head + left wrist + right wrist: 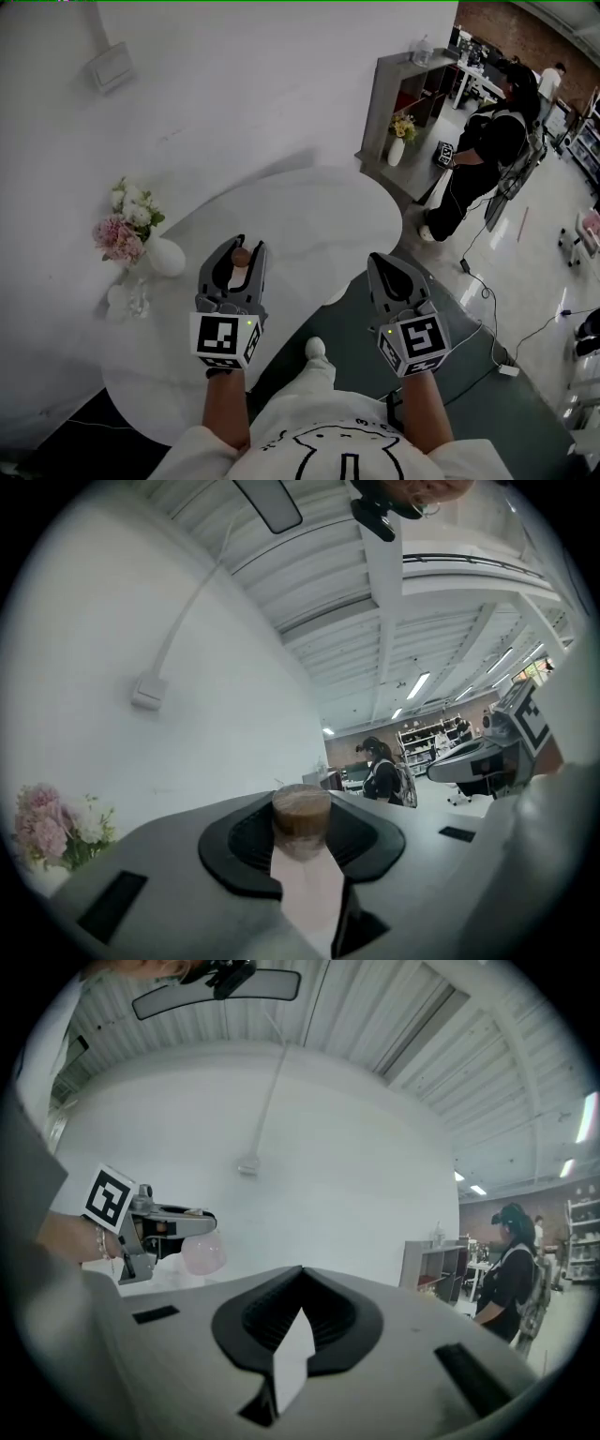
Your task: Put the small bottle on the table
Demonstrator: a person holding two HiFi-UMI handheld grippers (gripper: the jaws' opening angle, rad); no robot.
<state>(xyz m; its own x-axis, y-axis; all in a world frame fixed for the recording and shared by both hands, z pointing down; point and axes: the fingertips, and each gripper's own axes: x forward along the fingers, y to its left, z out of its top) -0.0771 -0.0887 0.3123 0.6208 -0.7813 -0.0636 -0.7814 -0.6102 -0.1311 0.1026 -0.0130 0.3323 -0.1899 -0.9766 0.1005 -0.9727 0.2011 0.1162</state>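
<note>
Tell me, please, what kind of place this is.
Probably a large open lab or workshop with a staged home corner: a white table with a flower vase, another person standing by a grey shelf unit, and an industrial ceiling with strip lights.

Small bottle (pixel 301 810), brown cork cap, is clamped between left gripper (pixel 302 841) jaws; pink-white flowers (pixel 49 823) are seen far left.

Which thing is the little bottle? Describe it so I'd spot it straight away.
Find the round white table. Above it, the left claw grips the small bottle between its jaws. Its brown cork top sets it apart: the white vase of flowers stands on the table, and the right claw holds nothing.
</note>
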